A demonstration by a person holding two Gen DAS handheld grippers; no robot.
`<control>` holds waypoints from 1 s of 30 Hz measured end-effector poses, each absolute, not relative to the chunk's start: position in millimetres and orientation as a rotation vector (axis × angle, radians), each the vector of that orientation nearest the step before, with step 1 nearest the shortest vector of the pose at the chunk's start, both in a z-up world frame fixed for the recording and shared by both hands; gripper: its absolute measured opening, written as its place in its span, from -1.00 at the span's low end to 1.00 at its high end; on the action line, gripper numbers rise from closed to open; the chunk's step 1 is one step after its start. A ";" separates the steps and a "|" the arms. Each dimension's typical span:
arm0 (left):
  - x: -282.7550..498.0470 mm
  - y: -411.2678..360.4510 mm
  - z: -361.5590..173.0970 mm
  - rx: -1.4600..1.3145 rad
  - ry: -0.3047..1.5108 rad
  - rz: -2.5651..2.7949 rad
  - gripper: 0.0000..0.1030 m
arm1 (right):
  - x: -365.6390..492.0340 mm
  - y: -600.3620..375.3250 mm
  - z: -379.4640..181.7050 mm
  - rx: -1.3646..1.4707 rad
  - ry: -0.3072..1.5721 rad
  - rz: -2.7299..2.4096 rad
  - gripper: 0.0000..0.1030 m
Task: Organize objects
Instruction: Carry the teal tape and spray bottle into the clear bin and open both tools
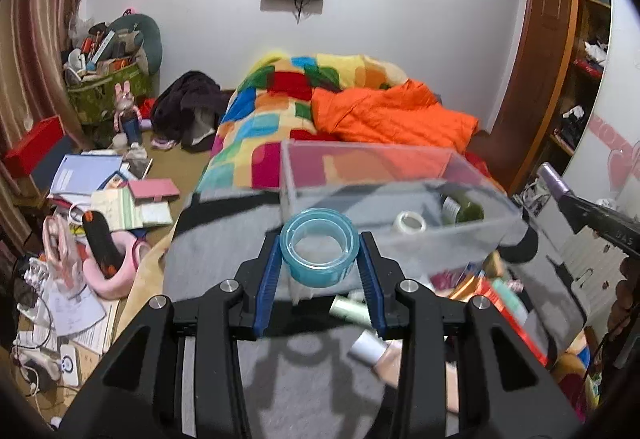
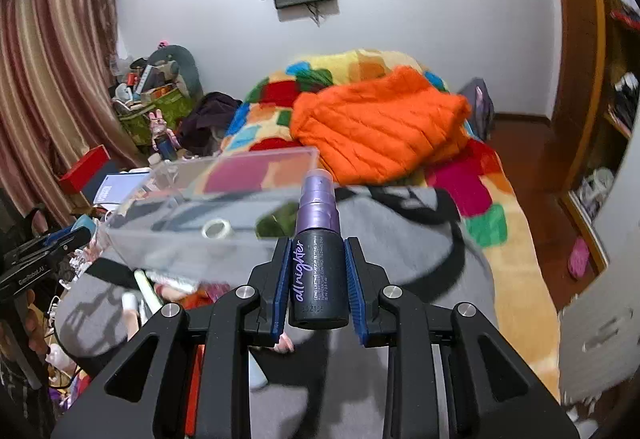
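The left gripper (image 1: 319,263) pinches a roll of blue tape (image 1: 319,254) between its blue pads (image 1: 269,275), the roll lying on its side with its open ring facing up and lifted clear of the grey cloth (image 1: 224,239) that covers the near end of the bed (image 1: 256,131). The right gripper (image 2: 317,275) is clamped on a small dark spray bottle (image 2: 317,263) with a purple cap, held lengthwise between the pads so that the cap points away from the camera and the white and purple lettering runs along its side. Beyond both grippers a clear plastic box (image 1: 400,199) stands on the grey cloth; inside it lie a white roll of tape (image 1: 410,222) and a dark green bottle (image 1: 464,208), the bottle towards the box's right end as the left wrist view shows it. Just below the left gripper, loose cosmetic tubes (image 1: 368,343) lie on the cloth near the bed's front edge, blurred. Farther up the bed a patchwork blanket (image 1: 280,87) in many colours is heaped with an orange quilted jacket (image 1: 384,115) on top. In the left wrist view the right gripper's purple-capped bottle shows at the right edge, beside the box.
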State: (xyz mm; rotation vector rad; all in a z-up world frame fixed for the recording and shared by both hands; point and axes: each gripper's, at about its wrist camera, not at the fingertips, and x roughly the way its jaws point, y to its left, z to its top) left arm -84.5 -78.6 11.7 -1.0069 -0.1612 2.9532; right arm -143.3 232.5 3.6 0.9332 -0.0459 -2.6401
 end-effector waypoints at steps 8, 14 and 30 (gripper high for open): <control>-118.6 -61.3 19.6 -1.012 -0.133 2.896 -0.25 | -182.2 194.2 2.5 0.959 -0.053 -2.528 -0.54; -147.3 -51.5 11.2 -1.107 -0.081 2.831 -0.25 | -212.0 173.1 -14.5 1.059 -0.074 -2.444 -0.55; -201.2 -31.6 -29.2 -1.329 0.031 2.736 -0.25 | -244.1 120.6 -52.6 1.212 0.162 -2.391 -0.55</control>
